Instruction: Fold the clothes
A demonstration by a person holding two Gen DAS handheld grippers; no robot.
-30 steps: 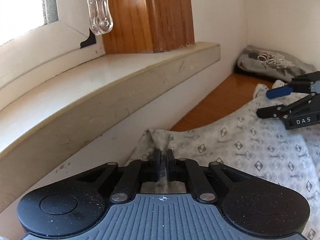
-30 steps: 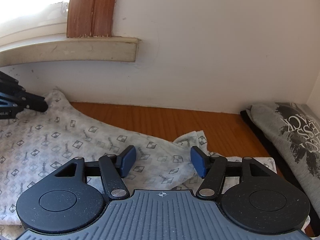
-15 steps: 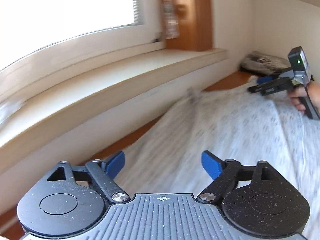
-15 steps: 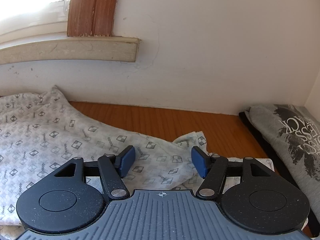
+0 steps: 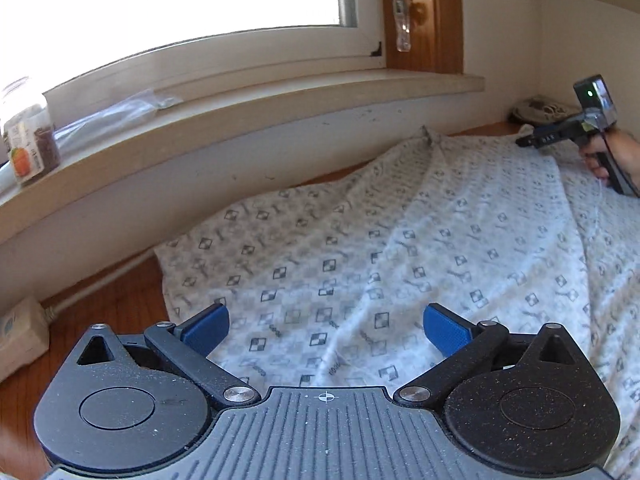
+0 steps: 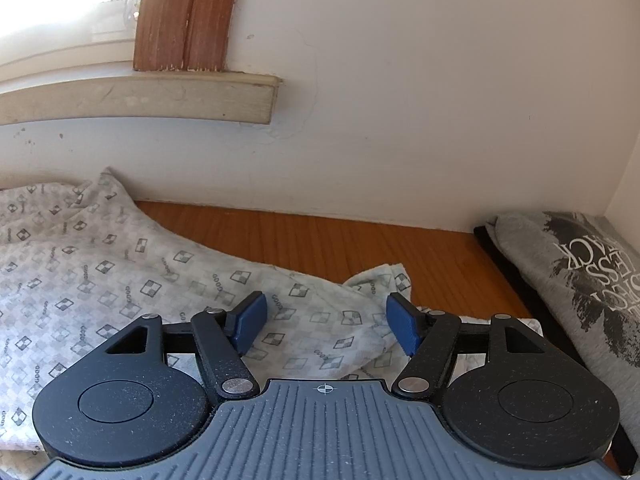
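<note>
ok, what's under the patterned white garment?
The patterned white garment lies spread on a wooden surface, bare along the wall and at its left edge. Whatever lies beneath its middle is covered, so unseen.

L gripper [image 5: 326,330] jaws opening – empty; R gripper [image 6: 323,322] opening, seemingly empty.

Wooden table [image 6: 360,244], patterned white garment [image 5: 400,248], folded grey shirt [image 6: 568,280]

A glass jar [image 5: 30,130] with an orange label stands on the windowsill [image 5: 256,104], far up and left of the fingers, with a clear plastic bag [image 5: 108,114] beside it. A blind-cord pull [image 5: 403,28] hangs above. A white power strip [image 5: 20,330] lies left of the fingers.
</note>
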